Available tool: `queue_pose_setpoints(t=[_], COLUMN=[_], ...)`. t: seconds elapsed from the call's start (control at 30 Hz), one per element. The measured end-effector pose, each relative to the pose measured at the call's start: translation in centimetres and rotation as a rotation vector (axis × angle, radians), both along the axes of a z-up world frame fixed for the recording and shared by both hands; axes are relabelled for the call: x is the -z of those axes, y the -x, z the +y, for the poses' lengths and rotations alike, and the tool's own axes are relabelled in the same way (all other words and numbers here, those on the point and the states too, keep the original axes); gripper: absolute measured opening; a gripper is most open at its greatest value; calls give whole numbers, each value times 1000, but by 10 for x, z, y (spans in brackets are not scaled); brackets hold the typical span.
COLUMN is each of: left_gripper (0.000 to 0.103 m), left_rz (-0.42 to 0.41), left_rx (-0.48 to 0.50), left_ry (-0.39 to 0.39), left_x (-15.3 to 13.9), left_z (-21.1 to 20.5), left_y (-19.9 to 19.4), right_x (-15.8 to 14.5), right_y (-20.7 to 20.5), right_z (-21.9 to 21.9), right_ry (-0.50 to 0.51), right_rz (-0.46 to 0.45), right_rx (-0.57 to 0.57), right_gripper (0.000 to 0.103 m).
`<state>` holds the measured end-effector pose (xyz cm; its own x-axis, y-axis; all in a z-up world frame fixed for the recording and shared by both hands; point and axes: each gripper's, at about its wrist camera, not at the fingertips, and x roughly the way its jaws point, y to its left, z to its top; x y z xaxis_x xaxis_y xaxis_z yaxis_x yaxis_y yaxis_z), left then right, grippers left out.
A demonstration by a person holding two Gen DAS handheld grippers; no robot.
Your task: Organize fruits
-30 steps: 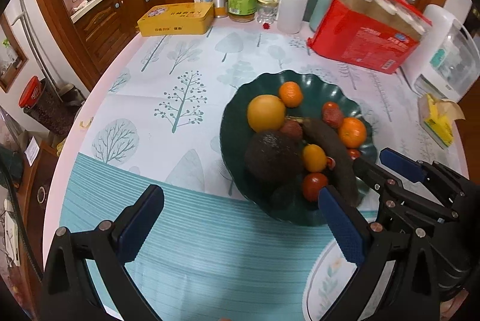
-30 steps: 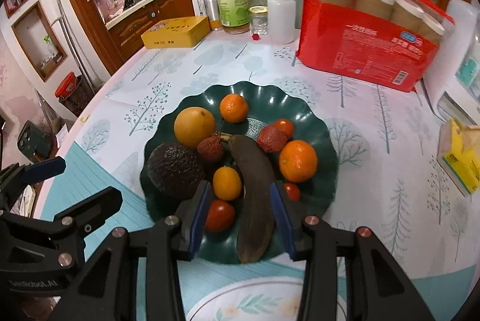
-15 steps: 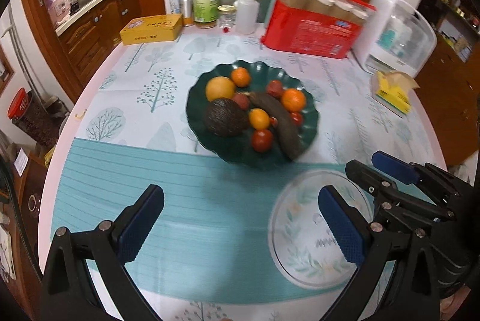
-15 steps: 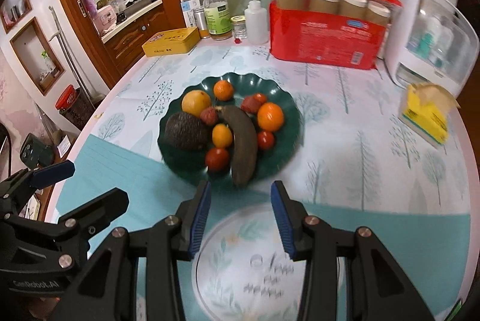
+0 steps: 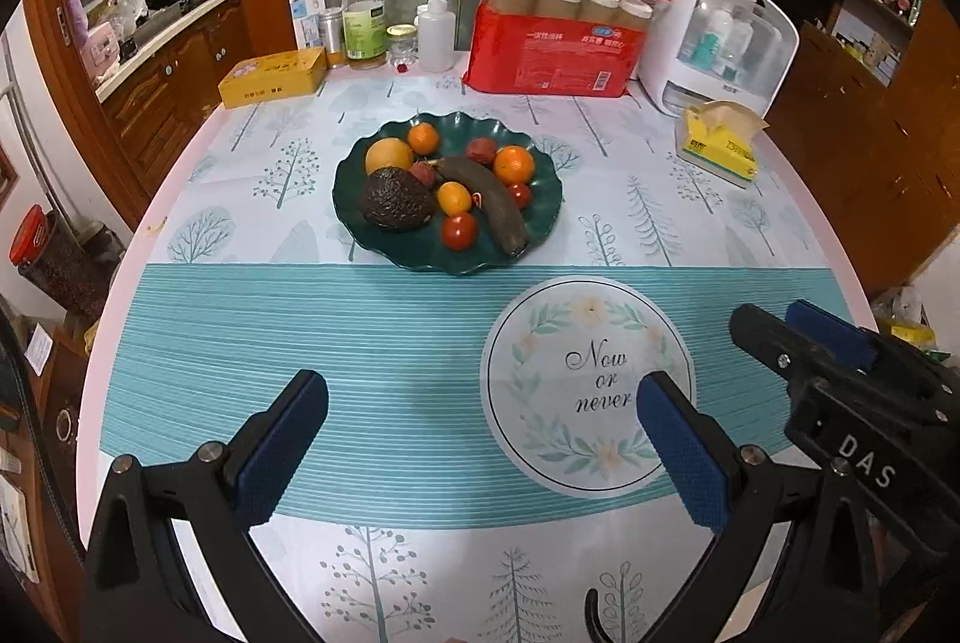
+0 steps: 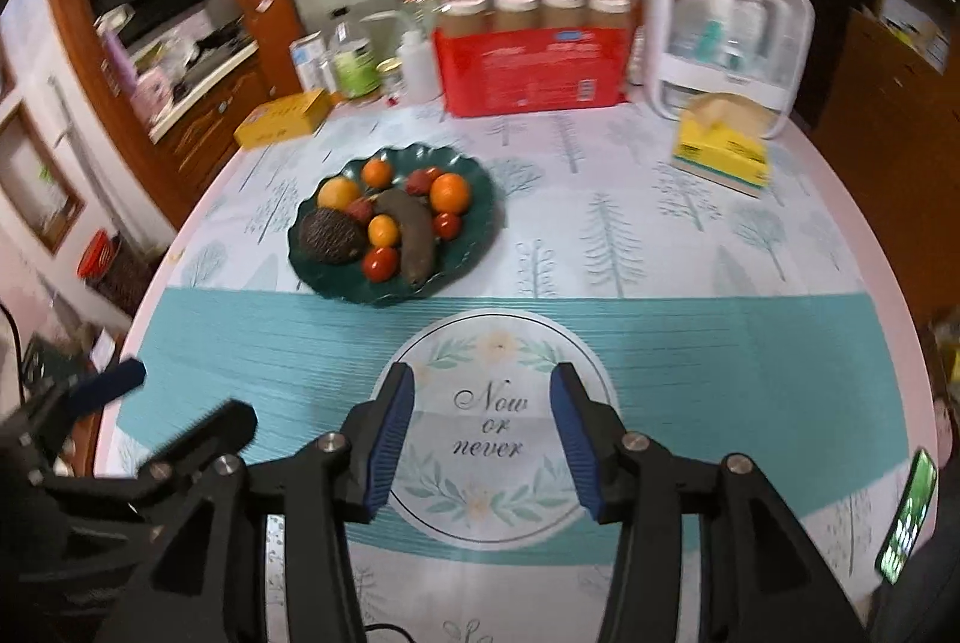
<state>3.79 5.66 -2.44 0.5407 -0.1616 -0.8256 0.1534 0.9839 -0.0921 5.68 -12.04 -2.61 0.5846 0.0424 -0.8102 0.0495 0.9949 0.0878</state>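
Two grippers, left and right, open, empty, well short of plate; risk: round fruit rolling off.

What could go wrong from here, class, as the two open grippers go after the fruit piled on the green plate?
1. The fruit on the green plate is packed tight: the small orange fruit touches the dark banana, so closing the left gripper on one may nudge neighbours out.
2. The round tomato sits near the plate's front rim and could roll onto the tablecloth.
3. The right gripper view is blurred, so aiming may be poor.
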Motion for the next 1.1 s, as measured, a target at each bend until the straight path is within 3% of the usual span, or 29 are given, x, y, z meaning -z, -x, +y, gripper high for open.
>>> queue_pose_setpoints(t=[0.23, 0.5, 1.1], left_gripper=[102, 102, 102], left_rz=[-26, -24, -21], left_rx=[-17, -17, -21], left_ry=[-13, -25, -26], left_x=[-8, -8, -8], left_z=[-1, -5, -9], left_y=[5, 6, 8], right_x=[-9, -1, -5], right_y=[26, 29, 35], right_z=[-3, -9, -13], right_ry=[40, 11, 30], right_rz=[-21, 19, 0], right_rx=[60, 77, 89], right_gripper=[57, 57, 57])
